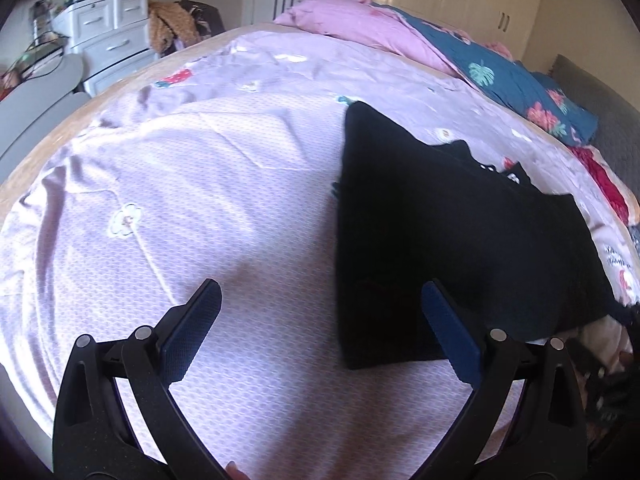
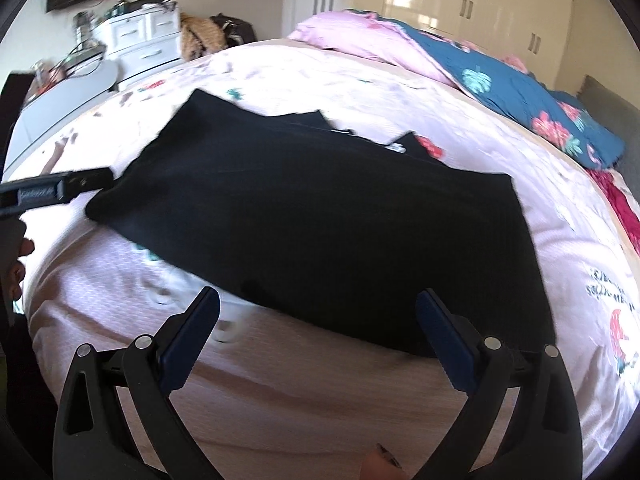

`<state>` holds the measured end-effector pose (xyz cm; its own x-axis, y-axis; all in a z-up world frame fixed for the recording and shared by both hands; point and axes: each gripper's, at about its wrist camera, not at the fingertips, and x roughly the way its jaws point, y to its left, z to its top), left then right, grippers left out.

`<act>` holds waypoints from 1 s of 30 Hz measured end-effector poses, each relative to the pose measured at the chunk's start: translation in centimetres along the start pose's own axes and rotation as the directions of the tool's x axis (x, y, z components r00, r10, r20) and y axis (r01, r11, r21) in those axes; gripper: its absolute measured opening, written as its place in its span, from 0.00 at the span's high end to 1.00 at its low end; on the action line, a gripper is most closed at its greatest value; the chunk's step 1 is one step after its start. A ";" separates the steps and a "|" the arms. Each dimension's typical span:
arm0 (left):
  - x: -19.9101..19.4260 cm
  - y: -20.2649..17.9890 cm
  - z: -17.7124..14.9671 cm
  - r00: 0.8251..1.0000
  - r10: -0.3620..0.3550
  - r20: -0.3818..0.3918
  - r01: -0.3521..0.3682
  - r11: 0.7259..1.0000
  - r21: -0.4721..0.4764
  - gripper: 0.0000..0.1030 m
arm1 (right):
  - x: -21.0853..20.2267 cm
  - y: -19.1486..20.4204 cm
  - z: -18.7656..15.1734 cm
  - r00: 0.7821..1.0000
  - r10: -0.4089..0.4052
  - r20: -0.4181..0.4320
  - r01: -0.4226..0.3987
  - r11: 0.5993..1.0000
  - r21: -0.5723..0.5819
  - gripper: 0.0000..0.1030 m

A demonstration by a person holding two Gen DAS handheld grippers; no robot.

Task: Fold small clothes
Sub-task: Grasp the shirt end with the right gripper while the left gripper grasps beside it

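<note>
A black garment [image 2: 328, 220] lies flat on the patterned bedsheet [image 2: 280, 380], folded into a broad dark shape. In the left wrist view the same black garment [image 1: 440, 232] fills the right half. My left gripper [image 1: 322, 308] is open above the sheet at the garment's near left edge, its right finger over the cloth. My right gripper [image 2: 318, 312] is open too, hovering over the garment's near edge with nothing between its fingers. The left gripper's fingers [image 2: 84, 182] show at the garment's left corner in the right wrist view.
A pink and blue floral duvet [image 1: 440, 48] is heaped along the far side of the bed. White drawers [image 1: 108, 36] with clutter stand beyond the bed at left. Wardrobe doors [image 2: 480, 4] line the back wall. More red and patterned clothes [image 1: 600, 184] lie at the right.
</note>
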<state>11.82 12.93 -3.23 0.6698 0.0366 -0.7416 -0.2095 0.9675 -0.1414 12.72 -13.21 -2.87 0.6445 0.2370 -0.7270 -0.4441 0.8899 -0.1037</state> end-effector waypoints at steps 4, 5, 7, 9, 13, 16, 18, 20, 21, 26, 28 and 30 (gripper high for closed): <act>-0.1 1.2 0.3 1.000 0.008 0.003 -0.008 0.999 -0.033 0.09 | 0.5 2.9 0.5 1.000 0.012 0.007 -0.011 0.997 -0.070 0.05; -0.1 1.3 0.4 1.000 0.010 0.004 -0.010 0.999 -0.037 0.09 | 0.7 3.6 0.7 1.000 0.013 0.008 -0.012 0.996 -0.088 0.05; 0.0 1.6 0.5 1.000 0.016 0.004 -0.016 0.999 -0.045 0.09 | 1.0 4.7 1.0 1.000 0.016 0.012 -0.014 0.993 -0.116 0.05; 0.1 2.0 0.6 1.000 0.024 0.004 -0.024 0.998 -0.052 0.09 | 1.3 5.9 1.3 1.000 0.018 0.017 -0.016 0.989 -0.146 0.05; 0.2 2.8 0.9 0.999 0.034 0.004 -0.033 0.997 -0.073 0.09 | 2.0 8.1 1.9 0.999 0.017 0.028 -0.011 0.978 -0.207 0.05; 0.3 3.2 1.0 0.999 0.039 0.002 -0.039 0.996 -0.085 0.09 | 2.6 9.4 2.1 0.999 0.013 0.032 -0.005 0.970 -0.245 0.05; 0.3 3.3 1.2 0.999 0.046 0.002 -0.045 0.995 -0.087 0.09 | 3.0 10.1 2.3 0.999 0.012 0.030 -0.004 0.965 -0.264 0.04; 0.4 3.3 1.5 0.998 0.056 0.005 -0.056 0.995 -0.081 0.09 | 3.6 10.9 2.4 1.000 0.010 0.029 -0.001 0.958 -0.288 0.04; 0.4 3.4 1.6 0.998 0.063 0.008 -0.062 0.995 -0.078 0.09 | 3.8 11.2 2.4 1.000 0.007 0.029 0.002 0.955 -0.298 0.04; 0.6 3.6 2.1 0.997 0.074 0.007 -0.073 0.994 -0.078 0.09 | 5.0 12.4 3.1 1.000 -0.009 0.028 0.017 0.947 -0.320 0.04; 0.8 3.7 2.4 0.997 0.080 0.006 -0.080 0.994 -0.077 0.09 | 5.5 12.6 3.6 1.000 -0.008 0.028 0.017 0.947 -0.322 0.04; 1.0 3.7 2.8 0.996 0.085 0.005 -0.084 0.993 -0.077 0.09 | 6.0 12.8 4.1 1.000 -0.007 0.029 0.016 0.947 -0.321 0.04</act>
<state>13.74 17.23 -2.69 0.6530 0.1199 -0.7478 -0.3195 0.9388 -0.1284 13.45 1.22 -5.78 0.6654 0.2416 -0.7063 -0.6101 0.7213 -0.3280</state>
